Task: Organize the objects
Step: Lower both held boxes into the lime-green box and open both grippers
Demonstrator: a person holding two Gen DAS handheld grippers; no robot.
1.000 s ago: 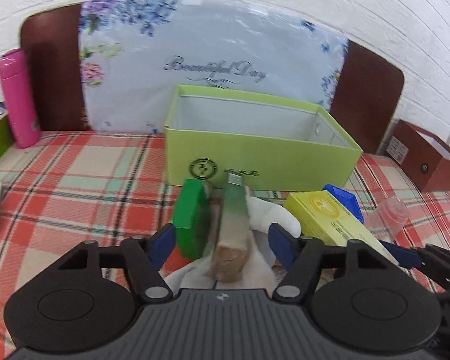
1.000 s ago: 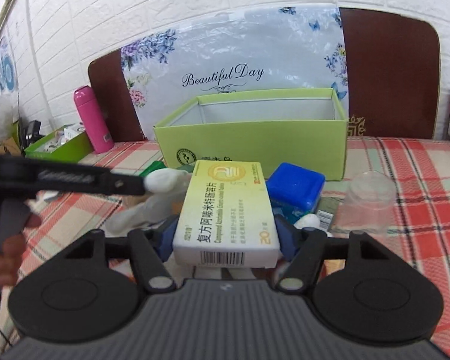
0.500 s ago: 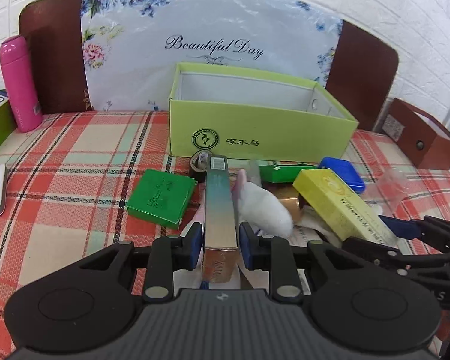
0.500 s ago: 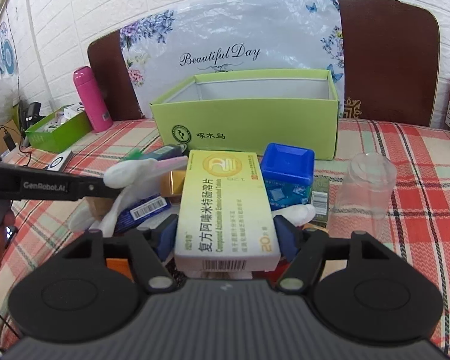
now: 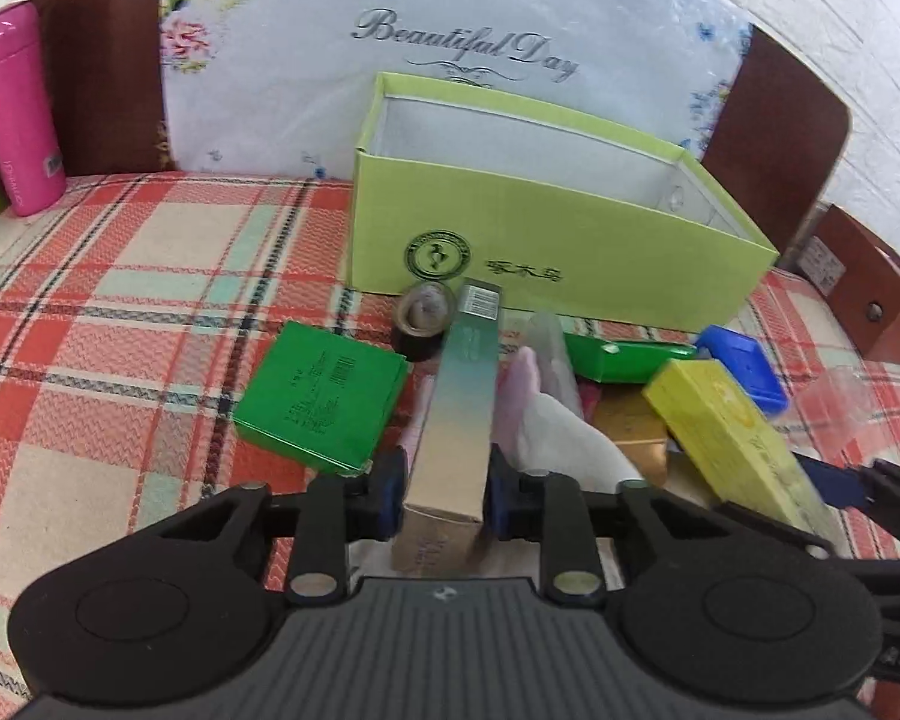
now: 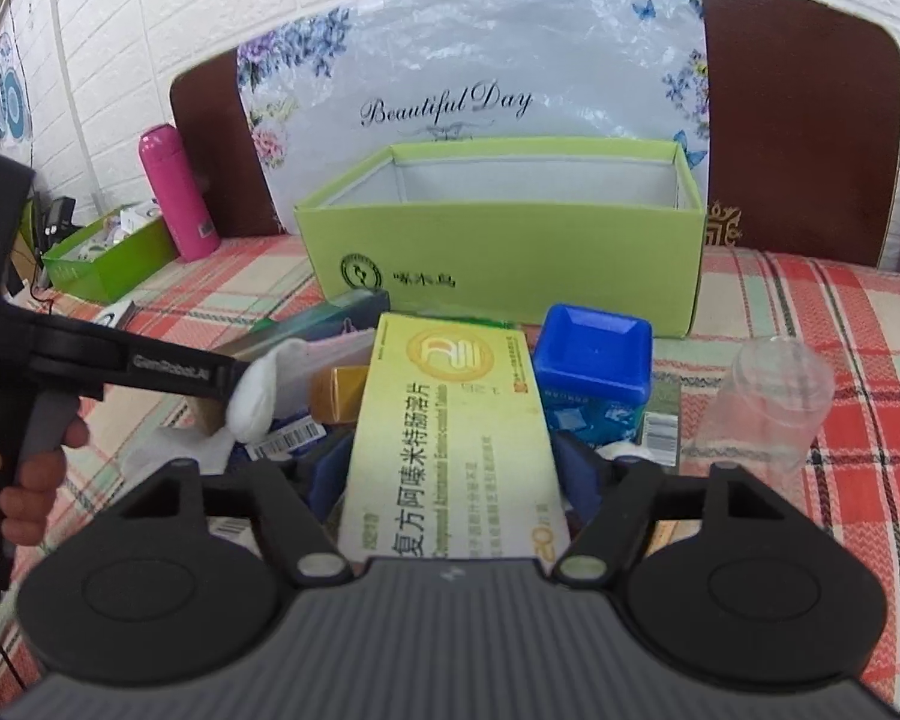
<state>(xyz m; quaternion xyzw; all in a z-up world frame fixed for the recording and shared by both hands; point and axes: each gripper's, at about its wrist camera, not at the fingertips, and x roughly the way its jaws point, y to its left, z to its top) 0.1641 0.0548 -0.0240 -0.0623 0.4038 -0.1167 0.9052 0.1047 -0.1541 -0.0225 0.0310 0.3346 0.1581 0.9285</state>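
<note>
My left gripper [image 5: 444, 501] is shut on a long narrow teal-and-gold box [image 5: 459, 408], which points toward the open lime-green box [image 5: 546, 252]. In the right wrist view my right gripper [image 6: 450, 474] is shut on a flat yellow medicine box [image 6: 450, 432], just in front of the lime-green box [image 6: 510, 252]. The yellow medicine box [image 5: 726, 432] also shows at the right of the left wrist view. Loose items lie between them: a green flat box [image 5: 324, 396], a white soft thing [image 5: 564, 444], a blue box [image 6: 594, 360] and a gold box [image 6: 336, 390].
A clear plastic cup [image 6: 774, 402] stands at the right on the plaid cloth [image 5: 150, 276]. A pink bottle [image 5: 18, 114] and a green tray [image 6: 108, 258] are at the far left. A brown box [image 5: 870, 294] sits far right. A small dark roll [image 5: 423, 324] lies by the lime-green box.
My left gripper's jaws have closed on the narrow box and the gripper has moved in lower. The right gripper has shifted slightly closer to the lime-green box with the yellow box.
</note>
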